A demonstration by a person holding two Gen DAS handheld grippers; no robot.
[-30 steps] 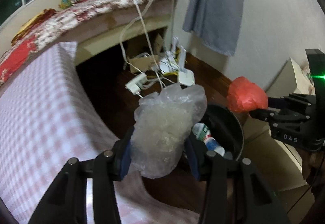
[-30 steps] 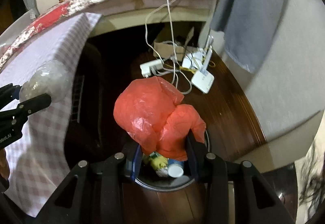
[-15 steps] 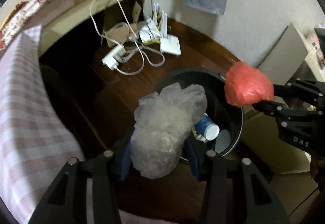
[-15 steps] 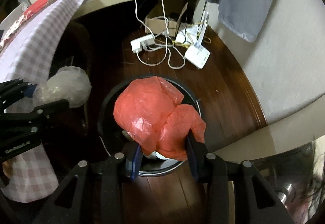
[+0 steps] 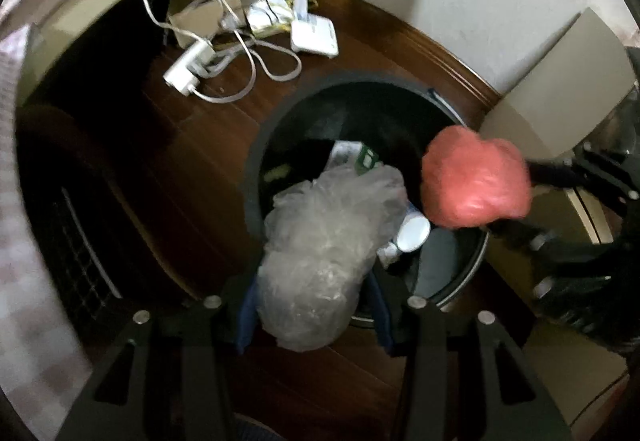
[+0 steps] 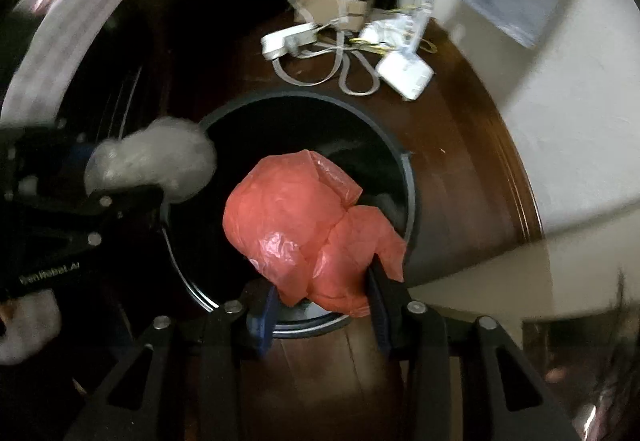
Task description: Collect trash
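My left gripper (image 5: pixel 312 305) is shut on a crumpled clear plastic bag (image 5: pixel 328 257) and holds it over the near rim of a round black trash bin (image 5: pixel 256 169). My right gripper (image 6: pixel 322 301) is shut on a crumpled red plastic bag (image 6: pixel 304 225) and holds it over the bin's (image 6: pixel 404 161) opening. The red bag (image 5: pixel 476 181) shows at the right in the left wrist view, the clear bag (image 6: pixel 156 161) at the left in the right wrist view. A cup (image 5: pixel 414 235) and packaging lie inside the bin.
The bin stands on a dark wooden floor (image 5: pixel 192 145). A white power strip (image 5: pixel 188 67), cables, a white router (image 5: pixel 314 37) and a cardboard box (image 6: pixel 332 9) lie beyond it by the wall. A checked cloth (image 5: pixel 24 281) is at the left, a beige cabinet (image 5: pixel 560 89) at the right.
Both grippers have tilted down and moved in over the bin with their bags. The bin now fills the middle of both views.
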